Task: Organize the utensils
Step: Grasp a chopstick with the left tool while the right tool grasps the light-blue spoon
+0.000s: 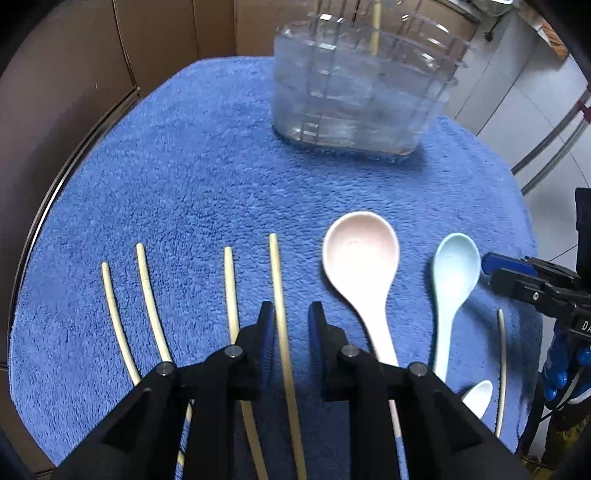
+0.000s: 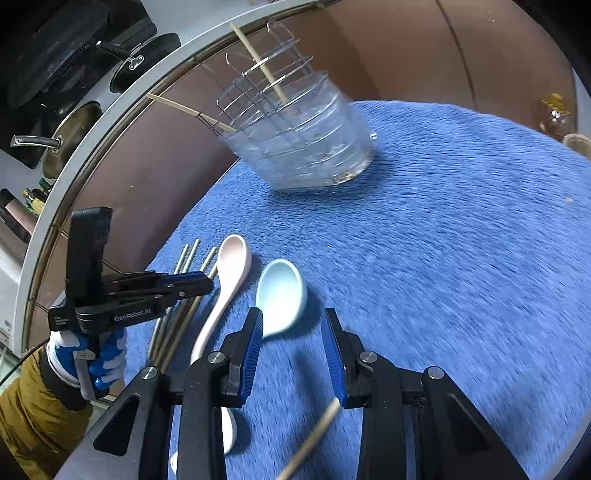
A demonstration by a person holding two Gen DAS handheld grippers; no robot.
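Observation:
Several pale chopsticks lie in a row on the blue towel [image 1: 184, 177]. My left gripper [image 1: 291, 314] is open low over them, its fingers straddling one chopstick [image 1: 277, 280]. A pink spoon [image 1: 360, 251] and a light blue spoon [image 1: 454, 269] lie to its right. A clear plastic utensil holder [image 1: 354, 92] stands at the back with a chopstick [image 1: 375, 29] in it. My right gripper [image 2: 293, 325] is open and empty, just above the light blue spoon [image 2: 282, 291]. Another chopstick [image 2: 314, 435] lies beneath its right finger.
A small white spoon [image 1: 478, 397] and one chopstick [image 1: 501, 369] lie at the towel's right edge. The brown tabletop [image 1: 74, 92] with a metal rim surrounds the towel. Pans [image 2: 74, 136] sit on a counter beyond the table.

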